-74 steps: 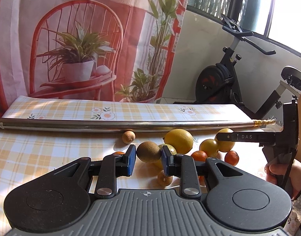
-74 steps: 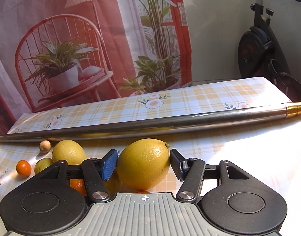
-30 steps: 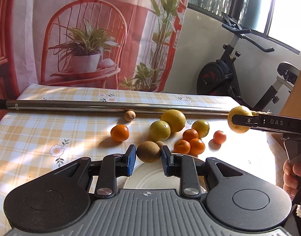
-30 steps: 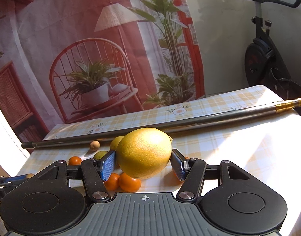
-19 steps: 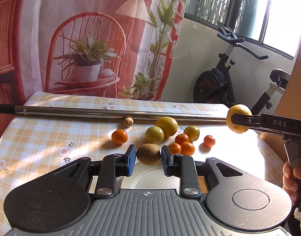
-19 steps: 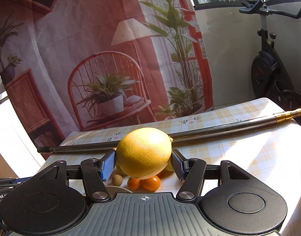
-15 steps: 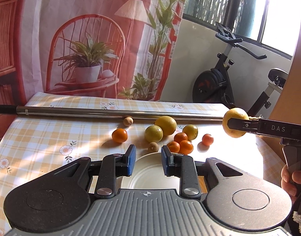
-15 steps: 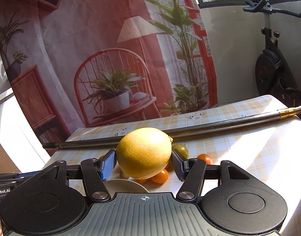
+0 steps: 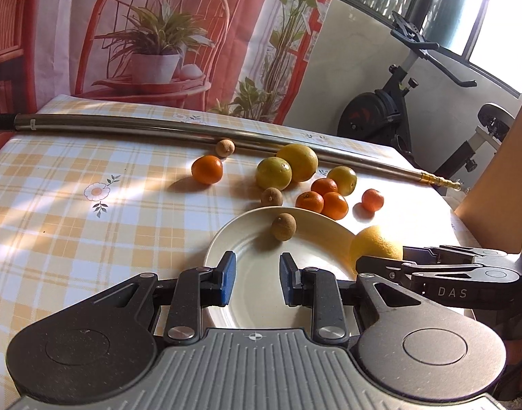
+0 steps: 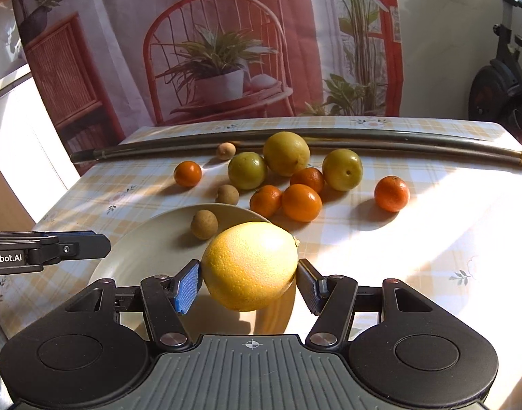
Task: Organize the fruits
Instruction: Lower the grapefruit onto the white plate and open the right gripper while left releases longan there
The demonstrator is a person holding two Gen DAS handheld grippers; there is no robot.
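yellow lemon point(image 10: 250, 264) sits clamped in the right tool point(image 10: 249, 285) over the white plate point(image 9: 247, 239); the left tool point(image 9: 254, 277) hangs parted, empty, a brown fruit point(image 9: 284, 227) on the plate.

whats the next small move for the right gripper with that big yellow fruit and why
Probably lower it a little and open. The right gripper is shut on the big yellow fruit over the plate, where a small brown fruit already lies, and the left gripper is open with nothing in it.
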